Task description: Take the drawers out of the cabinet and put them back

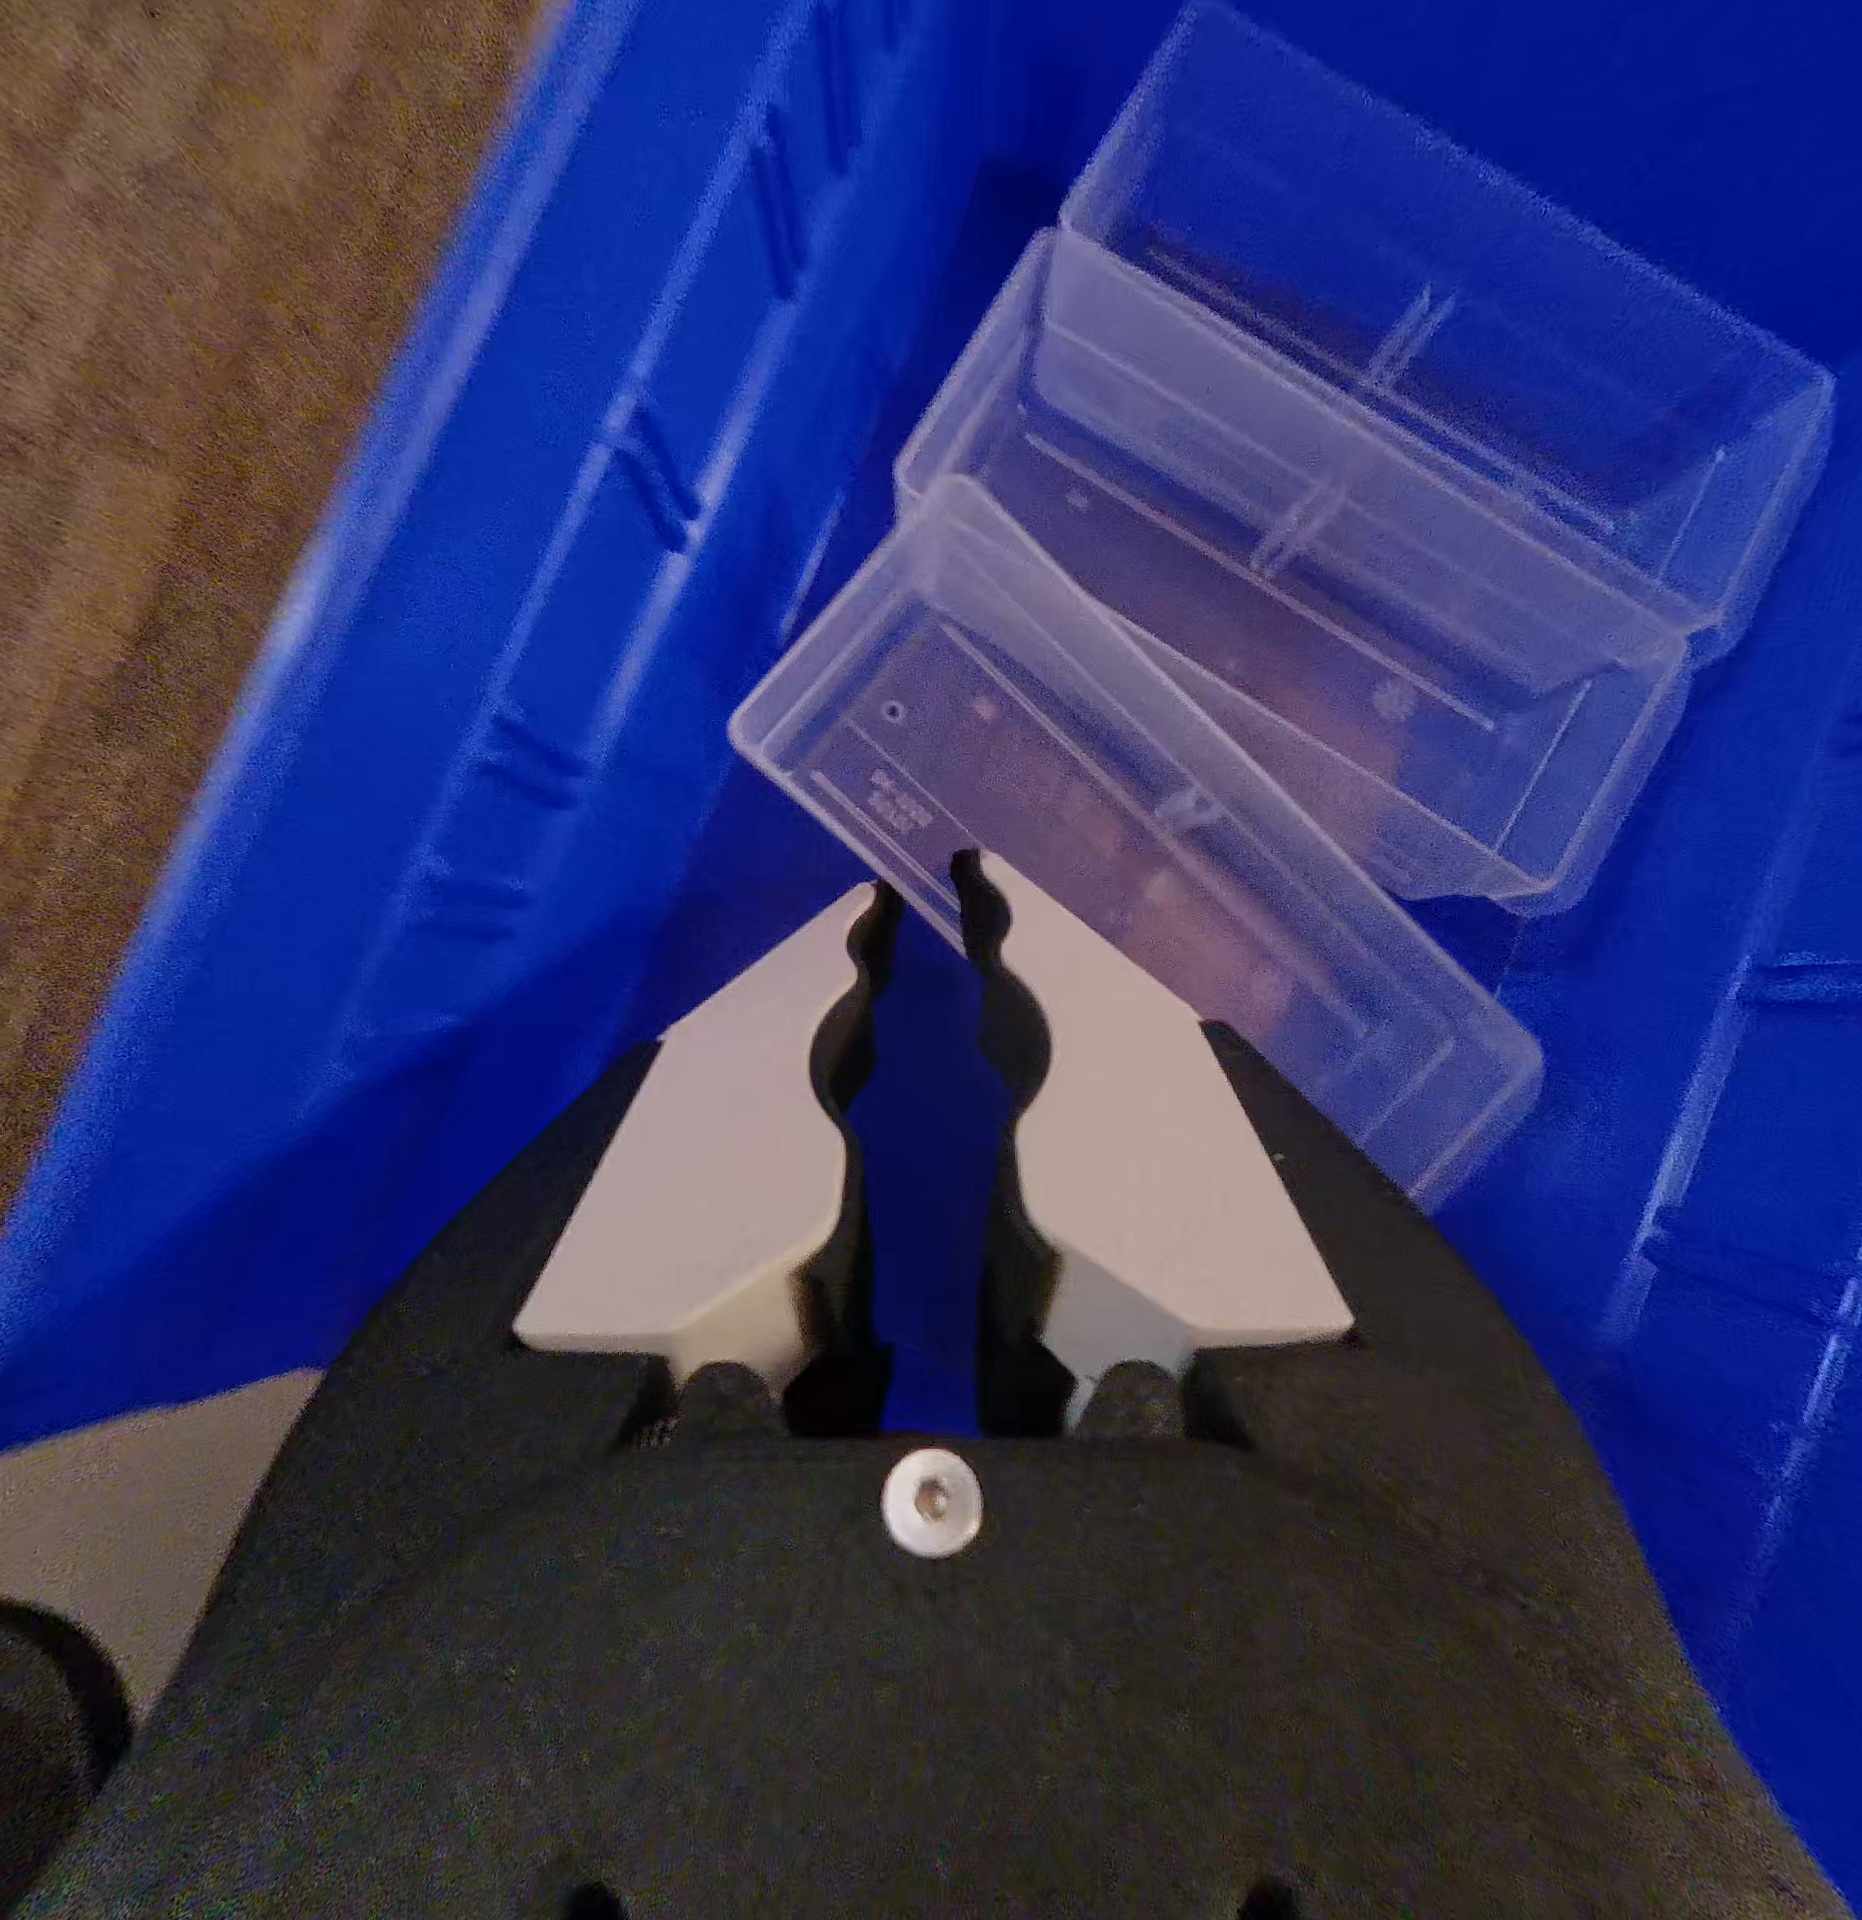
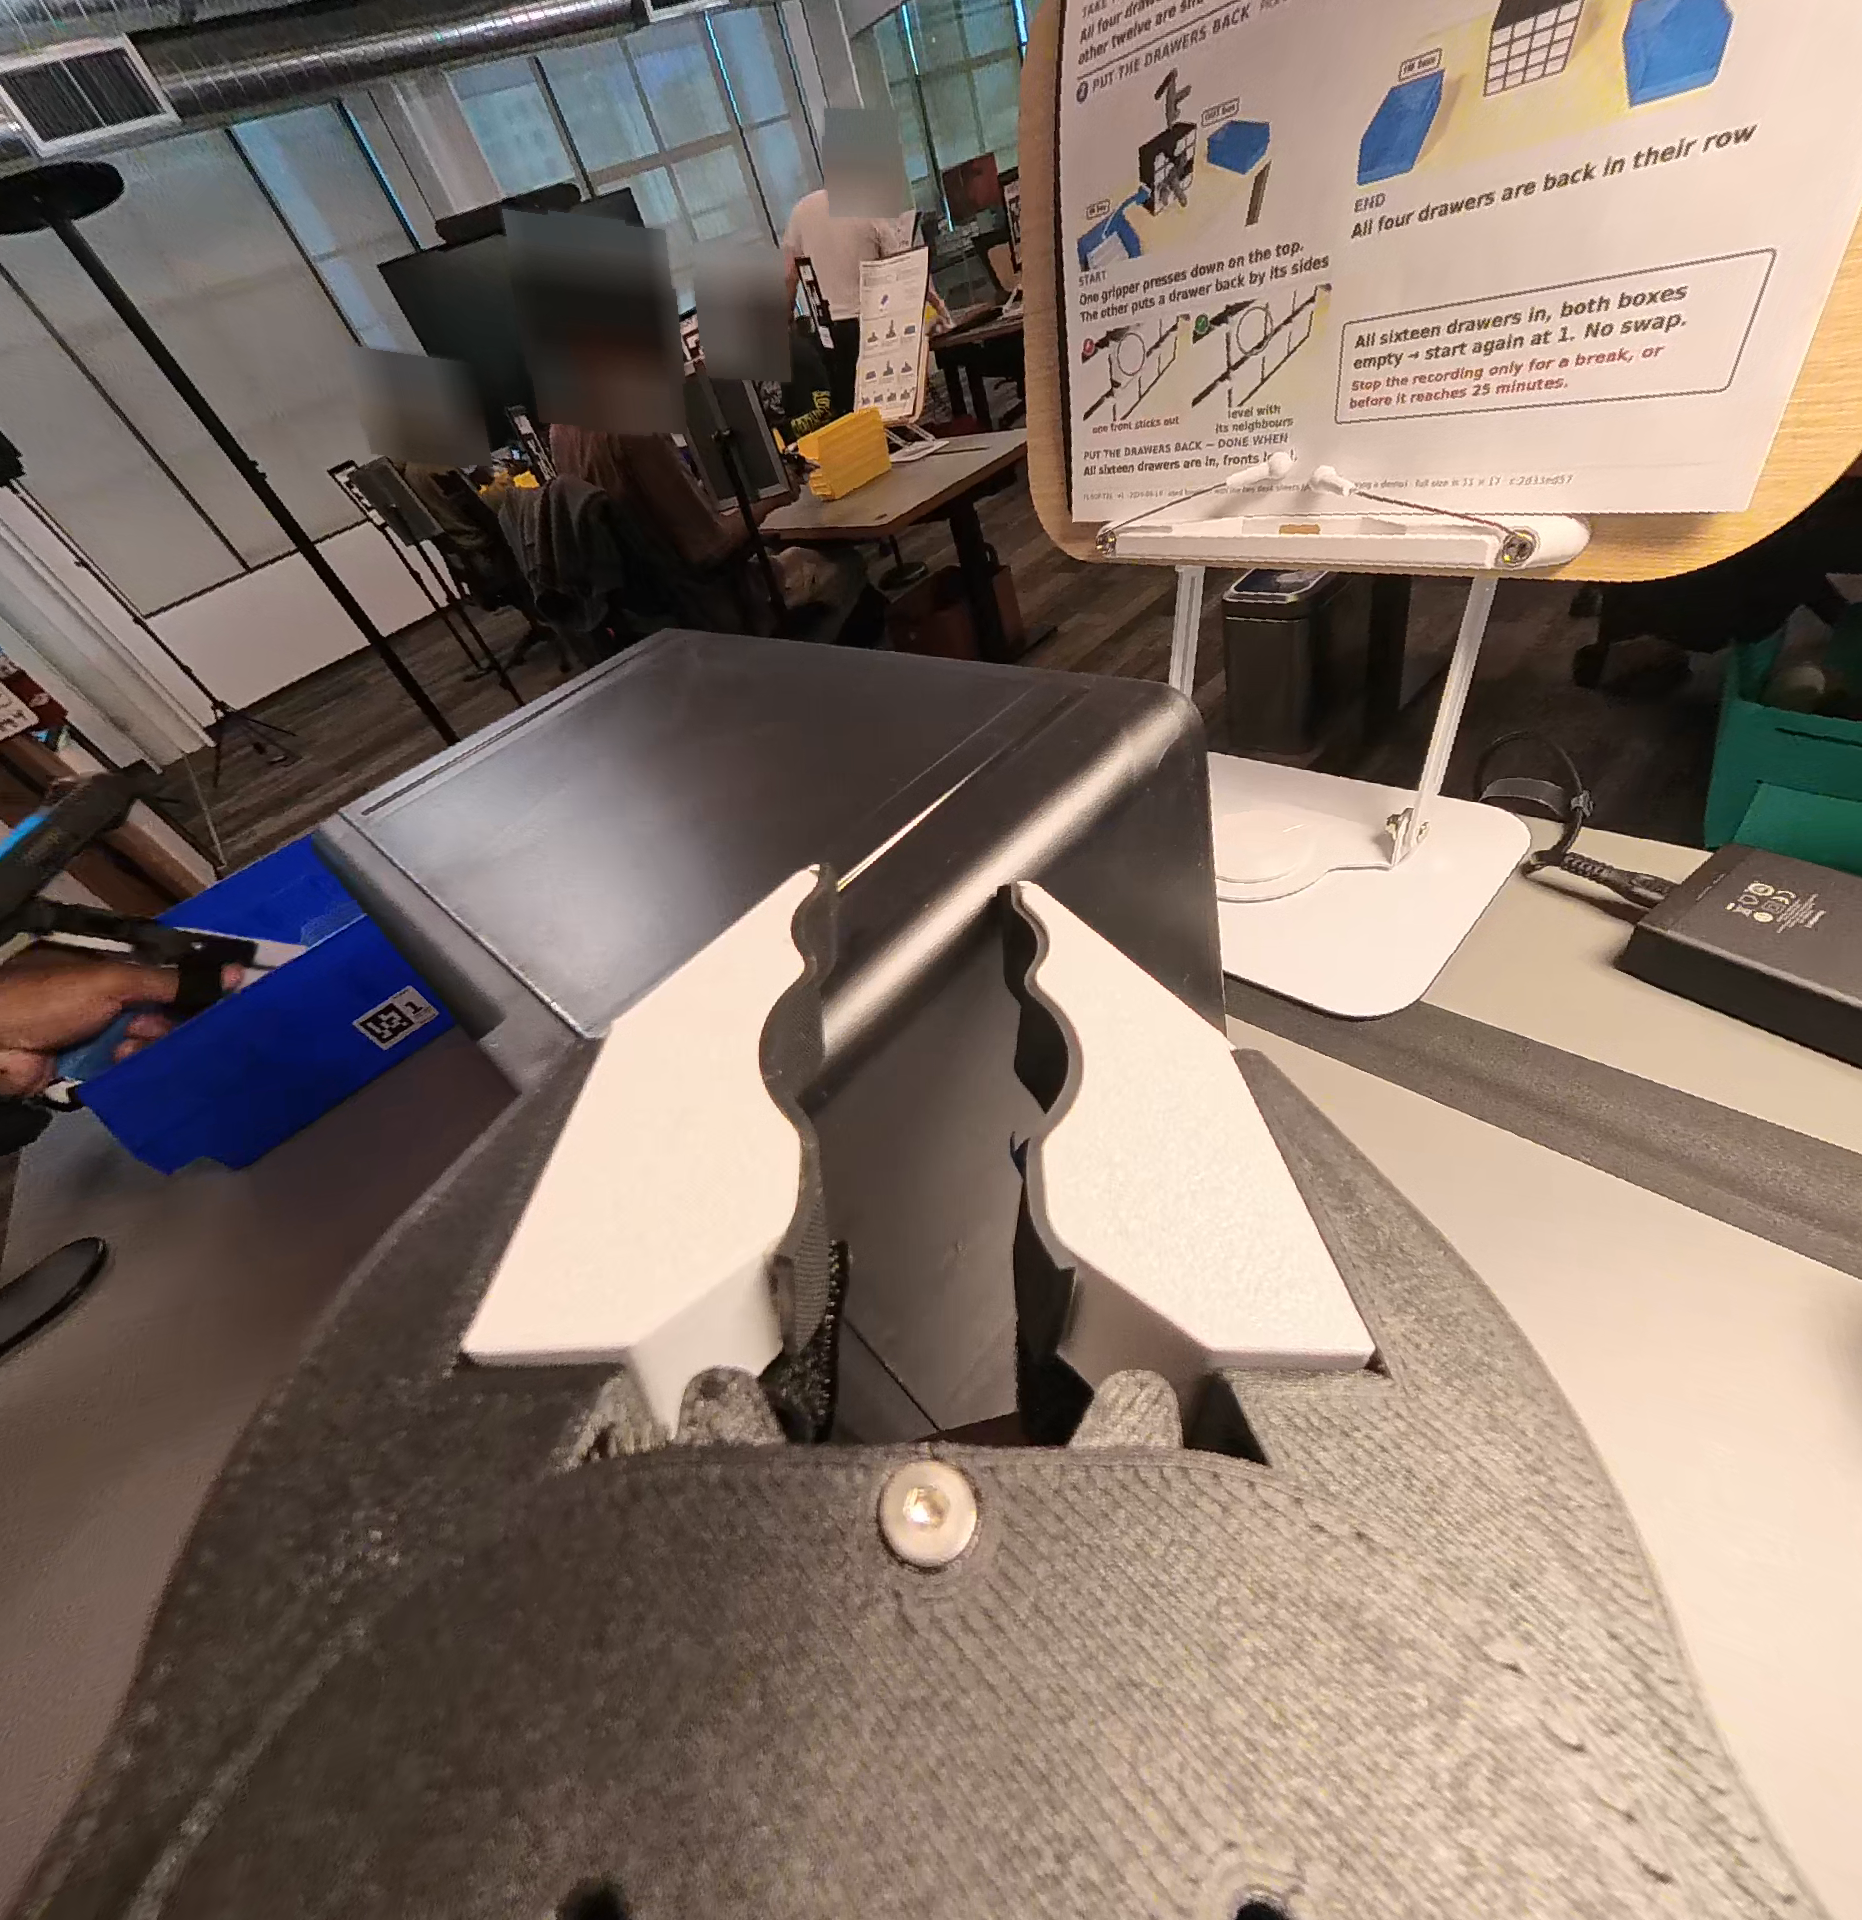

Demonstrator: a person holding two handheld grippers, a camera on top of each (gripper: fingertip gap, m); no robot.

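holding a clear drawer (image 1: 1062, 883) by its wall, the left gripper (image 1: 927, 883) sits nearly closed in the blue bin (image 1: 594, 520); two drawers (image 1: 1374, 499) remain there; right gripper (image 2: 916, 894), part open and gripping nothing, steadies the cabinet (image 2: 698, 810); returning seems underway.

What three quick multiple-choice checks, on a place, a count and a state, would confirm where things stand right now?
1. The clear drawers lie:
A) on the carpet
B) in the blue bin
C) on a white stand

2. Clear drawers visible there:
A) one
B) two
C) three

3. The right gripper has its fingers:
A) apart, over the black cabinet top
B) clamped on a clear drawer
C) out of view

Answers:
1 B, blue walls surround the drawers.
2 C, three overlapping drawers show in the left wrist view.
3 A, the cabinet's dark top shows through the gap between the fingers.
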